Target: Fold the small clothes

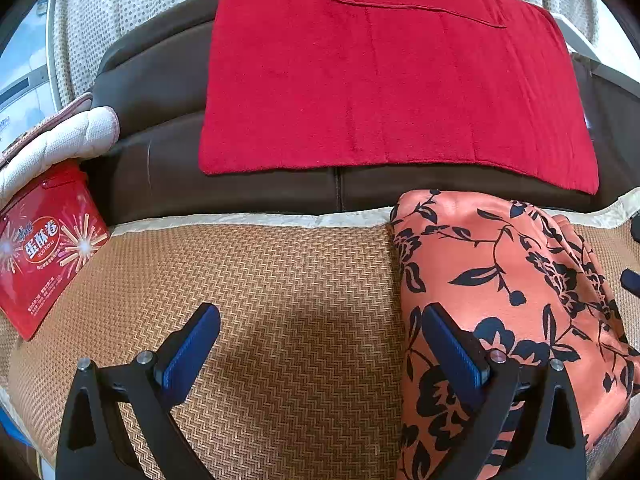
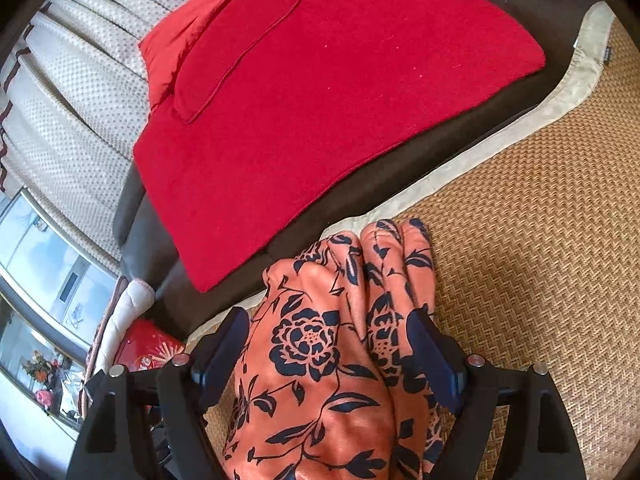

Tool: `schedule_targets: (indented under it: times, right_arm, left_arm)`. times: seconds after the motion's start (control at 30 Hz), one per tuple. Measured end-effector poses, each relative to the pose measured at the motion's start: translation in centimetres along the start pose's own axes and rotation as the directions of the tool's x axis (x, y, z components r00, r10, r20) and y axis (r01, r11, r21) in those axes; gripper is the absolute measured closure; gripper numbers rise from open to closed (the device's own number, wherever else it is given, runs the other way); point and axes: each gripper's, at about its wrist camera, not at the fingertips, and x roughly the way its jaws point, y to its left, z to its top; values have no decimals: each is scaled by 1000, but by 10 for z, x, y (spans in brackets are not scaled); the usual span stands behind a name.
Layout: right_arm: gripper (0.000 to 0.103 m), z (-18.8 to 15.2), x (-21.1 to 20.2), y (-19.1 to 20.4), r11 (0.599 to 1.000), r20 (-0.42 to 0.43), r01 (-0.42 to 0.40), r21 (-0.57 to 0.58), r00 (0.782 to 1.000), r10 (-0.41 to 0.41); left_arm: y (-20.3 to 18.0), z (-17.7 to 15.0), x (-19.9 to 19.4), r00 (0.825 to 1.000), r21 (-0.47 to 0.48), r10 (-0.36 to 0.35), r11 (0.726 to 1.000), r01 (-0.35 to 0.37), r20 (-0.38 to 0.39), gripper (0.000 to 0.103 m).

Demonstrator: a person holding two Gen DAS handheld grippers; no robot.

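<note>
- The garment (image 1: 508, 280) is orange with a black flower-and-vine print, folded into a bunched bundle on the woven mat (image 1: 280, 300).
- A red tin (image 1: 44, 248), ahead-left of the left claw (image 1: 320, 344), reads "EGG ROLLS" under Chinese characters.
- The left claw is spread wide, holding nothing; its right finger lies over the garment's edge.
- The right claw (image 2: 328, 340) is spread, the garment (image 2: 328, 352) lying between its fingers, not pinched.
- A red towel (image 1: 392, 80) lies ahead.
</note>
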Motion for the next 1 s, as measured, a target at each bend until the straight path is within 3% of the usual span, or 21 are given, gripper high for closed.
schedule_targets:
  times: [0.17, 0.3, 0.5, 0.67, 0.8, 1.0]
  right_arm:
    - [23, -7, 11, 9, 999, -39, 10, -38, 999, -11]
    - [36, -12, 13, 16, 997, -44, 8, -72, 999, -11]
    - [38, -20, 20, 27, 992, -73, -3, -129, 997, -6]
    - [38, -31, 46, 23, 989, -192, 34, -145, 979, -62]
    - [36, -22, 33, 25, 987, -161, 13, -162, 986, -39]
    - [30, 5, 1, -23, 998, -52, 59, 8, 997, -58]
  left_arm:
    - [3, 0, 0, 1000, -11, 2, 1000, -2, -5, 2]
    - [3, 0, 0, 1000, -13, 2, 1000, -2, -5, 2]
    - [0, 1, 2, 1000, -17, -2, 1000, 2, -5, 2]
    - [-5, 1, 8, 1000, -10, -17, 1000, 16, -20, 2]
    - [-5, 0, 18, 987, -44, -141, 989, 138, -82, 2]
    - [2, 3, 26, 947, -123, -301, 950, 288, -113, 2]
